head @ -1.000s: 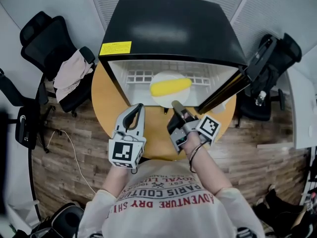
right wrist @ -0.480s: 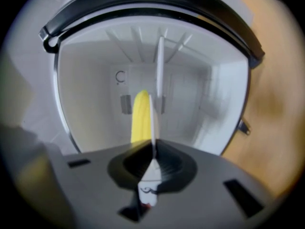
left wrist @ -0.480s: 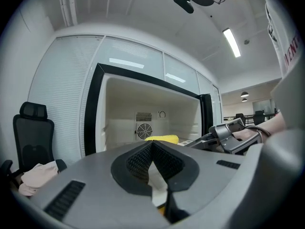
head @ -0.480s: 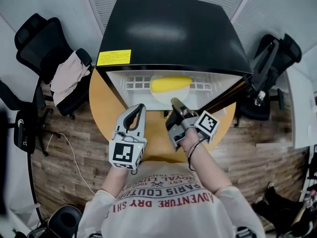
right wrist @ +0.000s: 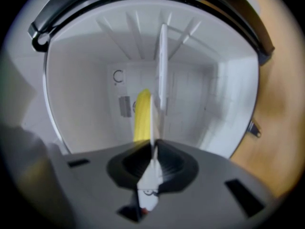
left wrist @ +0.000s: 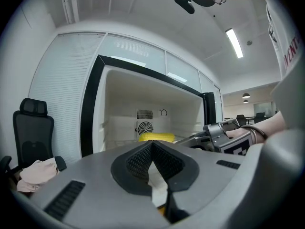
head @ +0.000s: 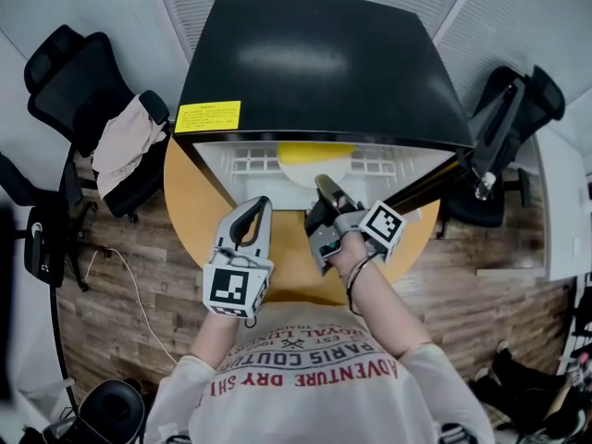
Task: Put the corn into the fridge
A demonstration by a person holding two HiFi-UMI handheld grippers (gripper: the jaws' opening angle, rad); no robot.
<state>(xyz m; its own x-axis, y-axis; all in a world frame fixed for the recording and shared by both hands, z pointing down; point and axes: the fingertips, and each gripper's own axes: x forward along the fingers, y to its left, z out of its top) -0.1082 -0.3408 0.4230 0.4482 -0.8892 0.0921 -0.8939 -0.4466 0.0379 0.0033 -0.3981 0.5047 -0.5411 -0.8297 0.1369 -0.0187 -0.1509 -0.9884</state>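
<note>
A black fridge [head: 314,63] stands open on a round wooden table [head: 190,188], its door [head: 435,178] swung out to the fridge's right and a yellow label [head: 207,116] on its top front corner. A plank floor [head: 111,285] lies around the table. One black office chair [head: 65,72] with a pale cloth [head: 120,141] draped over it sits left of the fridge, and another chair [head: 518,109] stands beyond the door.

The corn [head: 314,153] lies on a white plate [head: 296,181] inside the fridge's white compartment, near the middle and toward the back.

You hold both claws about level in front of the fridge's open mouth. Your right gripper [head: 326,188] reaches just past the front lip. Its jaws are opening, with the near rim of the plate [right wrist: 152,128] between them and no gap visible at the pads, and the corn [right wrist: 142,113] sits straight beyond the tips. Your left gripper [head: 257,206] waits over the table just outside the fridge, left of the right one. Its jaws [left wrist: 152,144] meet at the tips with nothing between them.

The compartment's side walls stand well apart from the plate on both sides. The open door flanks your right arm closely. Bare tabletop shows to the fridge's left and in front of it.
</note>
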